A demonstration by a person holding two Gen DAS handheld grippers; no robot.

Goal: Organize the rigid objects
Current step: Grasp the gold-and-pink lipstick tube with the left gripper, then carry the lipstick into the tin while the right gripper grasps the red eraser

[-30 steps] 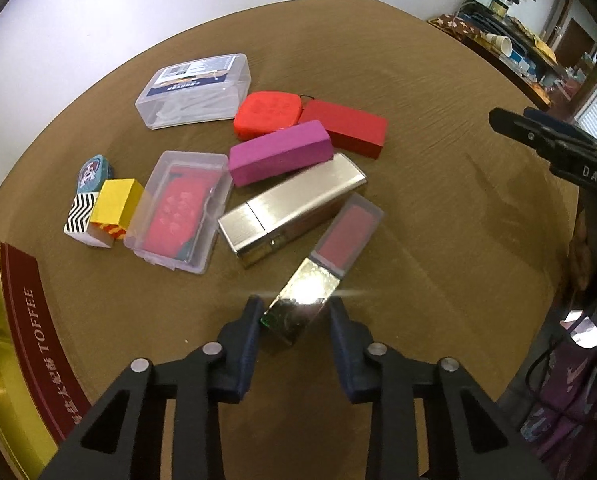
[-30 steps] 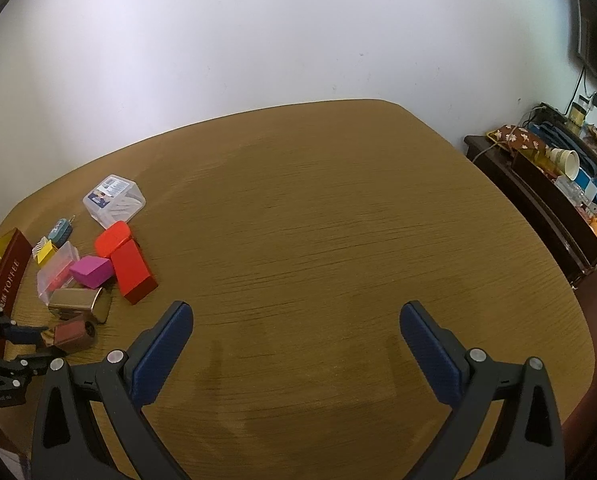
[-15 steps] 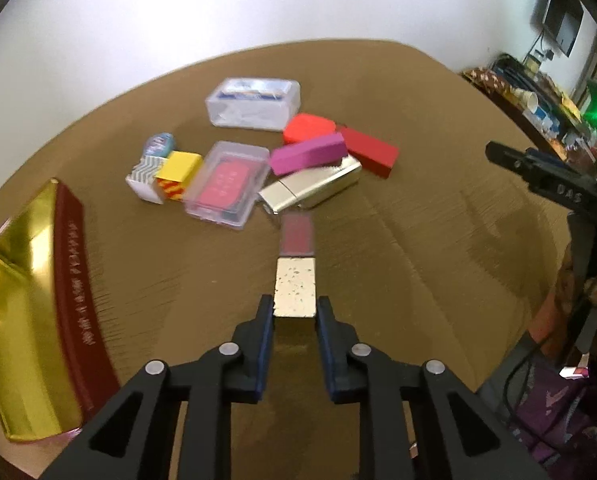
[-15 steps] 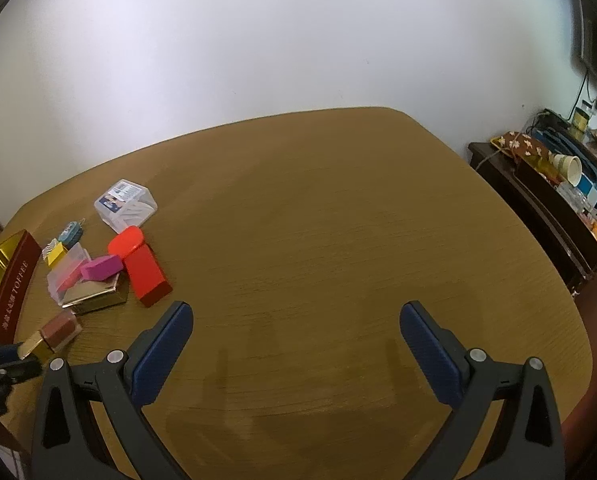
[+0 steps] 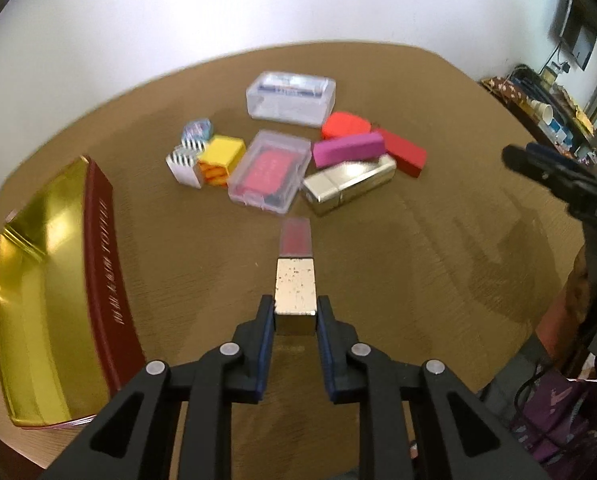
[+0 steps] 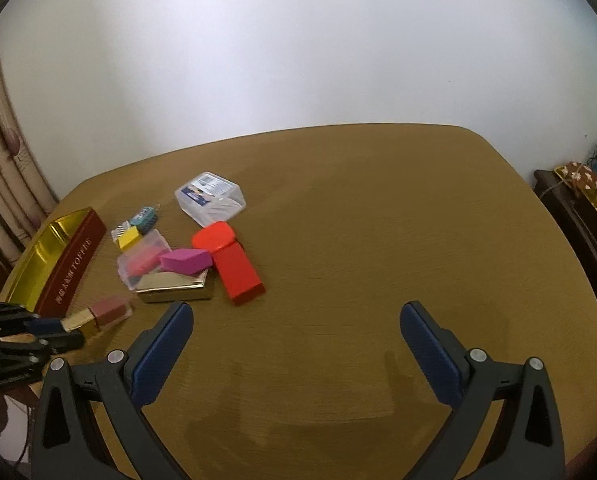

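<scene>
My left gripper (image 5: 295,312) is shut on the gold end of a lipstick-shaped box (image 5: 295,276) with a clear pink cap, held above the brown table; it also shows in the right wrist view (image 6: 98,314). A gold and dark red toffee tin (image 5: 46,280) lies open to its left. My right gripper (image 6: 296,332) is open and empty over bare table. The pile ahead holds a gold metallic box (image 5: 350,184), a magenta block (image 5: 348,148), a red box (image 5: 402,152) and a clear case with a red insert (image 5: 272,170).
Further back lie a clear lidded box (image 5: 292,98), a red-orange rounded case (image 5: 344,124), a yellow box (image 5: 220,156), a striped white box (image 5: 182,162) and a small round tin (image 5: 197,130). A cluttered side cabinet (image 6: 578,200) stands right of the table.
My left gripper closed on the lipstick box, lifted it and pulled it back from the pile toward the tin. The right gripper stayed open and swung its view left.
</scene>
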